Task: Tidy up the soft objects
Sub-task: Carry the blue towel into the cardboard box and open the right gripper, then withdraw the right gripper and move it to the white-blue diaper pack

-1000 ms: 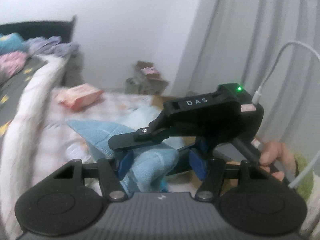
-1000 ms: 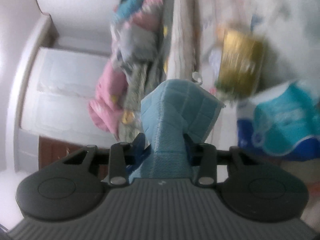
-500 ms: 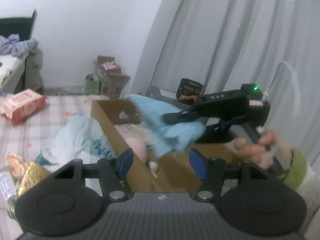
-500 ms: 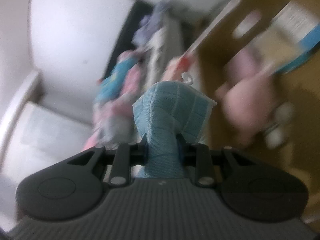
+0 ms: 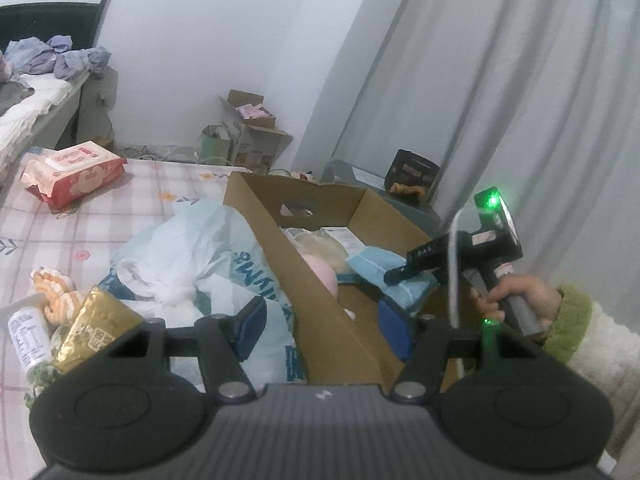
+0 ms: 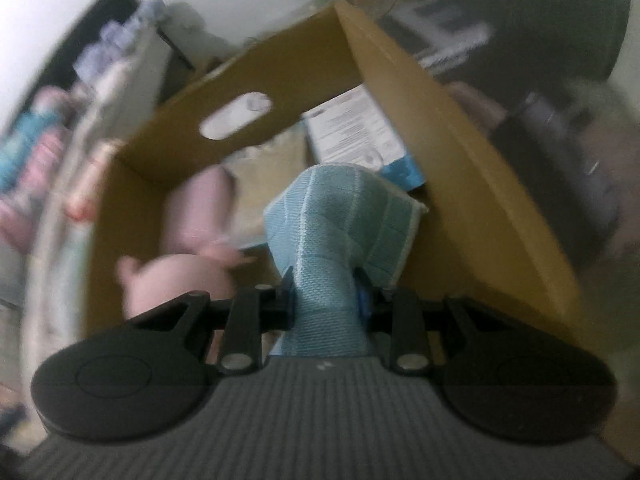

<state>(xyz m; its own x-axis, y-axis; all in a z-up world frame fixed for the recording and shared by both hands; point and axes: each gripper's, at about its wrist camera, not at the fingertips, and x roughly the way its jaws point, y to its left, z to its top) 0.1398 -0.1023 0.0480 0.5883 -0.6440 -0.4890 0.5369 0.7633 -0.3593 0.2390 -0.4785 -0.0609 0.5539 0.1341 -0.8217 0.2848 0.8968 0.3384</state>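
Observation:
My right gripper point(image 6: 325, 288) is shut on a light blue cloth point(image 6: 340, 216) and holds it down inside an open cardboard box point(image 6: 460, 152). In the left wrist view the right gripper point(image 5: 394, 278) presses the blue cloth point(image 5: 384, 268) into the box point(image 5: 288, 240). A pink plush toy point(image 6: 188, 264) and a cream soft item point(image 5: 324, 248) lie in the box. My left gripper point(image 5: 324, 326) is open and empty, over the box's near left wall.
On the checked bedspread point(image 5: 80, 224) lie a red wipes pack point(image 5: 72, 172), a white and blue plastic bag point(image 5: 200, 264), a gold packet point(image 5: 96, 324), a small bottle point(image 5: 28, 340) and an orange knitted item point(image 5: 56, 292). Grey curtains point(image 5: 500, 100) hang at the right.
My left gripper let go of the blue cloth and opened. My right gripper carried the cloth from over the bed down into the cardboard box.

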